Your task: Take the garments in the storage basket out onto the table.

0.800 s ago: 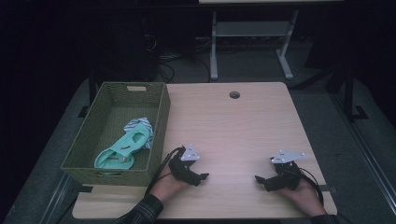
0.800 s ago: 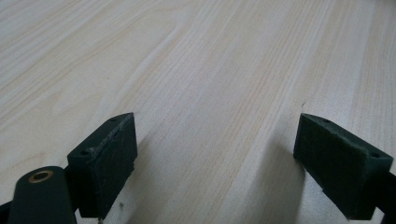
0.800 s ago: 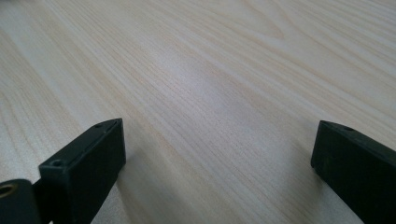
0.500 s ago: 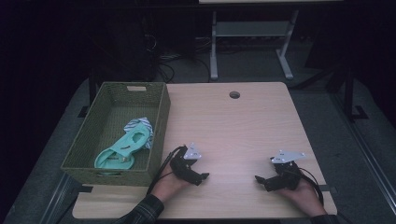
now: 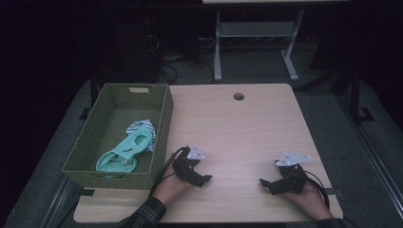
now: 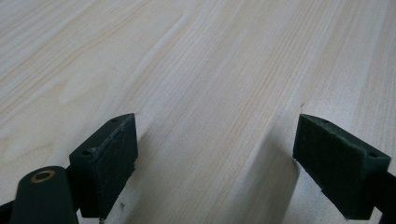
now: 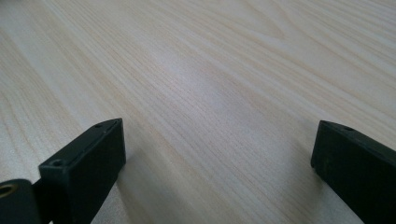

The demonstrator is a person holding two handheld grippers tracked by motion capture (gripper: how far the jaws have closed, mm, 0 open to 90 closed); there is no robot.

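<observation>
Table [image 5: 247, 128]: light wood-grain top, round grommet hole [image 5: 238, 96] toward 12 o'clock near the far edge.

Basket [image 5: 161, 123]: green woven, rectangular, at 9 o'clock on the table's left side, long axis running near to far. Contents: mint-green sandal [image 5: 124, 151] lying flat along the near half; striped cloth [image 5: 141, 127] bunched at the sandal's far end, touching it.

Left gripper [image 5: 205, 179]: held in a hand [image 5: 168, 187] at 7 o'clock, just right of the basket's near corner, low over the table, tip pointing toward 3 o'clock. Grey three-cornered plate on top, black cable looping back toward the sleeve. In the left gripper view [image 6: 215, 158], jaws spread wide, bare wood between them, nothing gripped.

Right gripper [image 5: 264, 183]: held in a hand [image 5: 309, 197] at 5 o'clock near the table's front edge, tip pointing toward 9 o'clock, facing the left gripper, well apart from it. Grey plate on top, cable curling at its right. In the right gripper view [image 7: 217, 163], jaws wide apart over bare table, nothing held.

Beyond the table, 12 o'clock: dark floor, white metal frame [image 5: 252, 42], loose cables.
</observation>
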